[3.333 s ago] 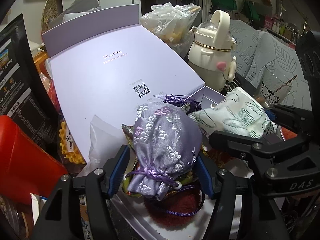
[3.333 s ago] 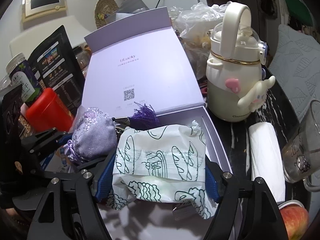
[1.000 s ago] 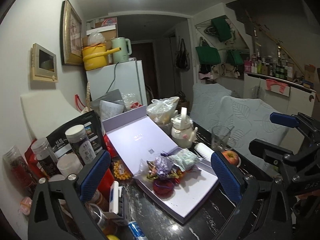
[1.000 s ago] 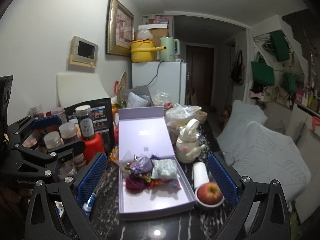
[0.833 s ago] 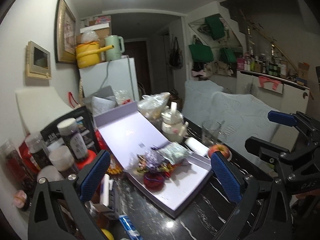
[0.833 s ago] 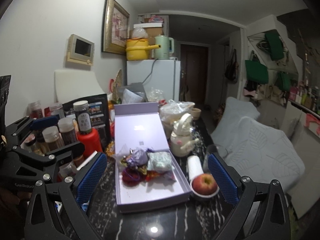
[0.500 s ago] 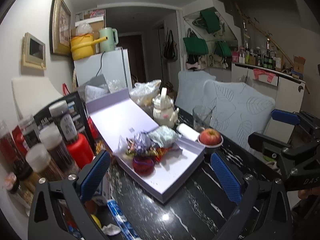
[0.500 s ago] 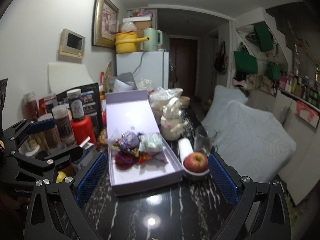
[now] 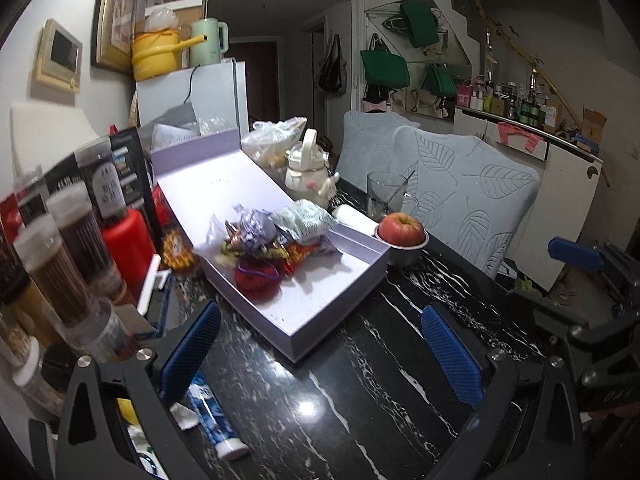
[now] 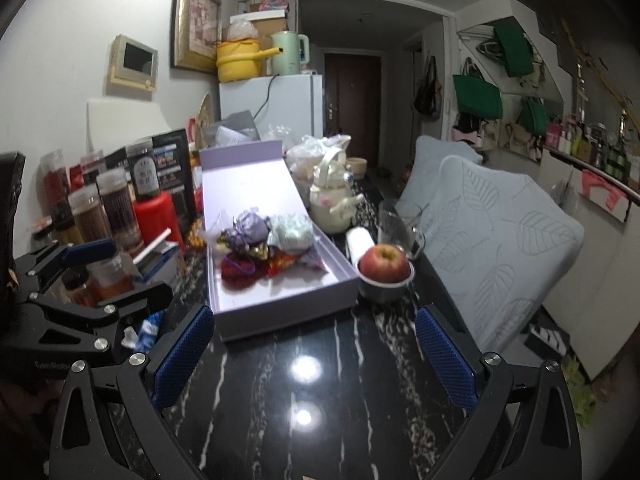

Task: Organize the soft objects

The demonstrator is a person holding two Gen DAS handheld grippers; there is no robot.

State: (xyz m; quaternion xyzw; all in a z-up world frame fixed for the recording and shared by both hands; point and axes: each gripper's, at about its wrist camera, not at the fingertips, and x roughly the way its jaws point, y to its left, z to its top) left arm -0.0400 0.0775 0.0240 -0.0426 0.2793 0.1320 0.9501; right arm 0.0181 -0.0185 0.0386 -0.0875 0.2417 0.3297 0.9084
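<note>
Both grippers have pulled way back from the box since a few seconds ago, when the left one was around the purple pouch and the right one around the green-printed packet. Now they both hang low over the near end of the black marble table [image 10: 320,420], empty.

Going left to right: there's a crowd of spice jars [image 9: 72,240] and a red canister [image 9: 128,244] along the wall side, plus a blue-and-white tube [image 9: 216,420] lying on the table near the left gripper [image 9: 320,354], whose jaws sit wide apart. Then the lavender gift box [image 10: 280,300] with its lid tipped open behind it. The soft stuff is all piled at the far end of the box: the purple brocade pouch [image 10: 250,224] on top, the green-printed packet [image 10: 292,232] just beside it on the right, a dark red pouch [image 10: 240,270] in front.

Right of the box there's a cream kettle-shaped bottle [image 10: 332,196], a white roll [image 10: 358,242], a glass mug [image 10: 396,220], and an apple [image 10: 384,264] in a small metal bowl touching the box's corner. The right gripper [image 10: 316,354] is spread wide too.
</note>
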